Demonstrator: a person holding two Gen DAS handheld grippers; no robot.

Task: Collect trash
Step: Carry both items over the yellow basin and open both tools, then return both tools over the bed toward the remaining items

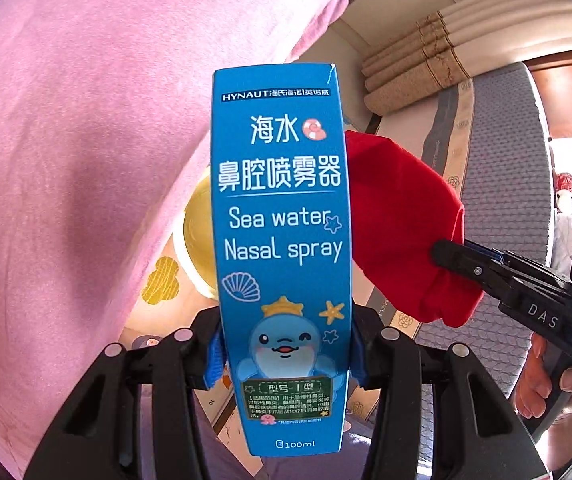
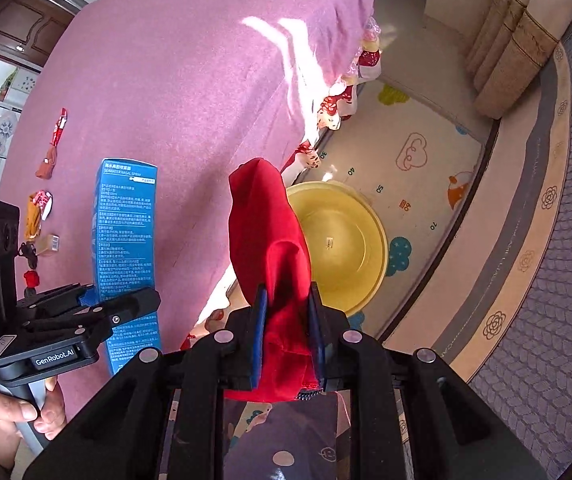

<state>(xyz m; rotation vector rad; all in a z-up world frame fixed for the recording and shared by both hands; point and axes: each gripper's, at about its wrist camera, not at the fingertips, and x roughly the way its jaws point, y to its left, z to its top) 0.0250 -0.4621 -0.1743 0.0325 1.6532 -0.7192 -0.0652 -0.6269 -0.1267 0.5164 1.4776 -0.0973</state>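
Blue nasal spray box (image 1: 281,256) stands upright between my left gripper (image 1: 283,360) pads, clamped near its lower end, printed front facing the camera. In the right wrist view the same box (image 2: 127,256) shows its back panel of small print, held over the edge of the pink bed cover (image 2: 173,92).

Red cloth (image 2: 269,248) is pinched in my right gripper (image 2: 288,340), jaws narrow with the fabric bunched between the blue pads (image 2: 261,336) and rising above them in a loose fold (a dark stitched hem shows at the bottom). From the left wrist view the cloth (image 1: 402,224) hangs just beside the box, right gripper (image 1: 444,254) biting its lower edge.

Yellow basin (image 2: 342,248) sits on the patterned floor mat (image 2: 426,160) below both grippers, beside the bed. Its inside looks bare apart from a small sticker.

Further out on the bed cover: several small wrappers and scraps (image 2: 41,216) near the far left edge. Rolled mats (image 1: 418,76) lean by the wall.
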